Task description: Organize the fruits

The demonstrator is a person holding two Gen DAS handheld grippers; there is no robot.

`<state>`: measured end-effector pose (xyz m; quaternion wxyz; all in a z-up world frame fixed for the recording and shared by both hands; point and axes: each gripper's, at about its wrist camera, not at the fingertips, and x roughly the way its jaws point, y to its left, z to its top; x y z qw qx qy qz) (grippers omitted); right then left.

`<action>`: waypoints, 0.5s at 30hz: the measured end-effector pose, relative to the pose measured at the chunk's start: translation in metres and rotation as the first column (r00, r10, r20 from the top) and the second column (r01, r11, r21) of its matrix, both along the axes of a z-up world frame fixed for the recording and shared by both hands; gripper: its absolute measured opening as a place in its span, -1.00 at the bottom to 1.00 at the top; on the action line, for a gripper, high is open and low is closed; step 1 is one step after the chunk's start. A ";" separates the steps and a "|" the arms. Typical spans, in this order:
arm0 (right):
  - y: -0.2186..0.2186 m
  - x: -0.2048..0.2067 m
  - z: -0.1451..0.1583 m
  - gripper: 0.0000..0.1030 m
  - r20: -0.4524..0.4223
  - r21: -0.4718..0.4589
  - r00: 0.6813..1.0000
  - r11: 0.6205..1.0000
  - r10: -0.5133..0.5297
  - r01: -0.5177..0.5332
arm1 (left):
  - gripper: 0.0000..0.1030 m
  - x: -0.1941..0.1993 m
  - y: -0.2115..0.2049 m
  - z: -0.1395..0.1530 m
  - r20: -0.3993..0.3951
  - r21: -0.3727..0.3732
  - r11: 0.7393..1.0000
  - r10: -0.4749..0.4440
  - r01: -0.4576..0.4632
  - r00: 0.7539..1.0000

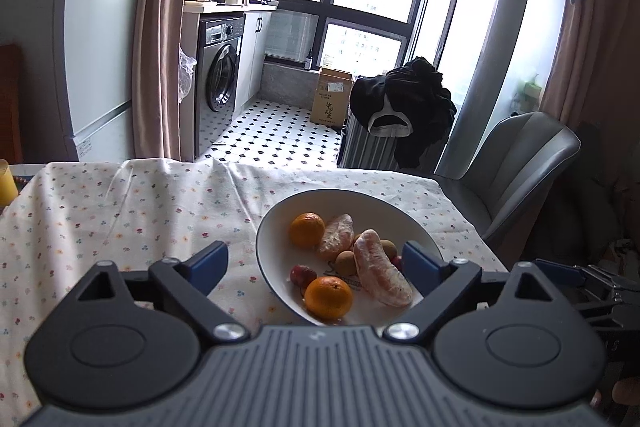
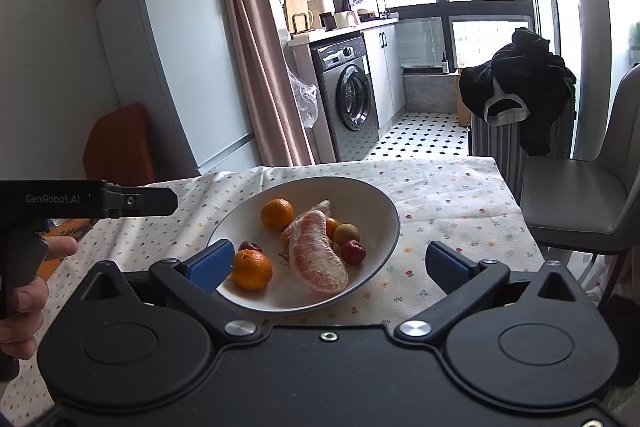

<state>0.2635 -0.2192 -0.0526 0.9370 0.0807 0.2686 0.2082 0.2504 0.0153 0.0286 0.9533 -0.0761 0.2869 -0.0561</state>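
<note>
Nearest us, both our grippers sit w/ blue pads spread wide, nothing between them. Left gripper point(image 1: 316, 263) hovers at the near rim of the white bowl point(image 1: 280, 227), jaws wide apart & empty; left pad over the flowered tablecloth point(image 1: 120, 211), right pad over the bowl's right rim. Right gripper point(image 2: 332, 263) hangs over the same bowl, opened about as far as it goes, also empty; its left pad overlaps the bowl's near-left rim, right pad over cloth just right of the bowl.

All fruit we can see is in the bowl. Going left to right in the left wrist view: a mandarin point(image 1: 307, 229) at the back left, a red fruit point(image 1: 302, 275) near the front, a 2nd mandarin point(image 1: 329, 297) at the front rim, a peeled pomelo piece point(image 1: 336, 237) behind, small brown round fruits point(image 1: 346, 263) mid-bowl, then the big peeled pomelo segment point(image 1: 382, 277) lying lengthwise on the right.

Our hand point(image 2: 24, 291) shows at the left edge of the right wrist view, holding the left gripper's handle, left of the bowl. Grey chair point(image 2: 580, 203) stands right of the bowl, past the table edge.
</note>
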 end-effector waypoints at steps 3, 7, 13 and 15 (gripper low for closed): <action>-0.002 -0.010 0.005 1.00 0.003 -0.002 1.000 1.000 -0.011 0.011 | 0.86 -0.012 0.000 0.004 0.012 0.007 1.000 0.001 -0.001 1.000; -0.003 -0.025 0.010 1.00 0.020 -0.013 0.999 1.000 -0.028 0.029 | 0.93 -0.029 0.001 0.005 0.028 0.003 1.000 -0.009 0.009 1.000; -0.004 -0.044 0.012 1.00 0.020 -0.023 0.997 0.997 -0.071 0.071 | 1.00 -0.048 0.002 0.002 0.035 0.015 1.000 -0.021 0.021 0.999; -0.005 -0.051 0.012 1.00 0.025 -0.024 0.996 0.996 -0.084 0.085 | 1.00 -0.053 0.003 0.000 0.034 0.023 0.999 -0.027 0.026 0.999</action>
